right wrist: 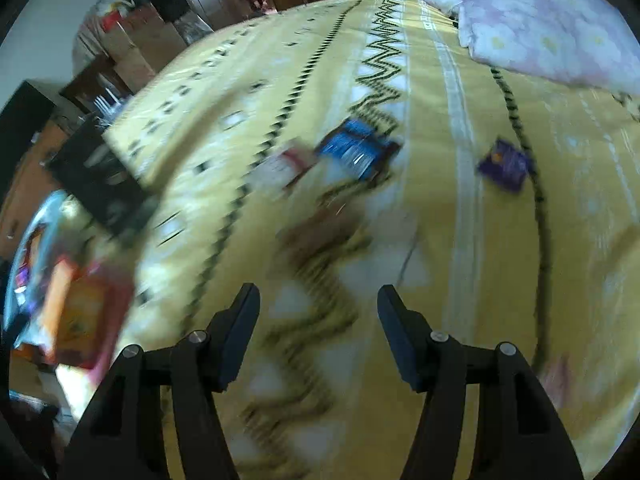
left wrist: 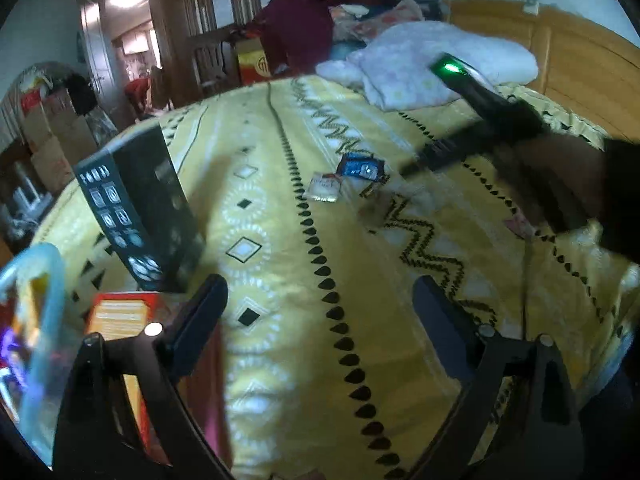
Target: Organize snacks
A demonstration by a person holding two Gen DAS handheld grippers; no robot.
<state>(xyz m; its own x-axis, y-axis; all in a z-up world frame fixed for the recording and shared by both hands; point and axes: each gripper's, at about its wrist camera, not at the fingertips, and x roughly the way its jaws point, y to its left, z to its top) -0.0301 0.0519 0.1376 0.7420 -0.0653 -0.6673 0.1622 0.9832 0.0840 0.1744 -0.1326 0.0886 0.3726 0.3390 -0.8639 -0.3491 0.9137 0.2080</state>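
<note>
Small snack packets lie on a yellow patterned bedspread point(left wrist: 288, 360). A blue packet point(left wrist: 359, 167) and a white-and-red packet point(left wrist: 325, 186) lie mid-bed; both show blurred in the right wrist view, blue point(right wrist: 356, 149) and white-red point(right wrist: 285, 165), with a brown packet point(right wrist: 326, 232) nearer and a purple packet point(right wrist: 505, 163) to the right. My left gripper point(left wrist: 320, 320) is open and empty above the bedspread. My right gripper point(right wrist: 318, 328) is open and empty; it appears in the left wrist view point(left wrist: 416, 166) just right of the blue packet. A blue-rimmed basket point(left wrist: 36, 320) with snacks is at far left.
A dark upright box point(left wrist: 140, 208) and a red-orange box point(left wrist: 120, 316) stand at the bed's left edge. A pale folded quilt point(left wrist: 432, 60) lies at the far end by the wooden headboard point(left wrist: 560, 52). Cardboard boxes and furniture stand beyond the bed's left side.
</note>
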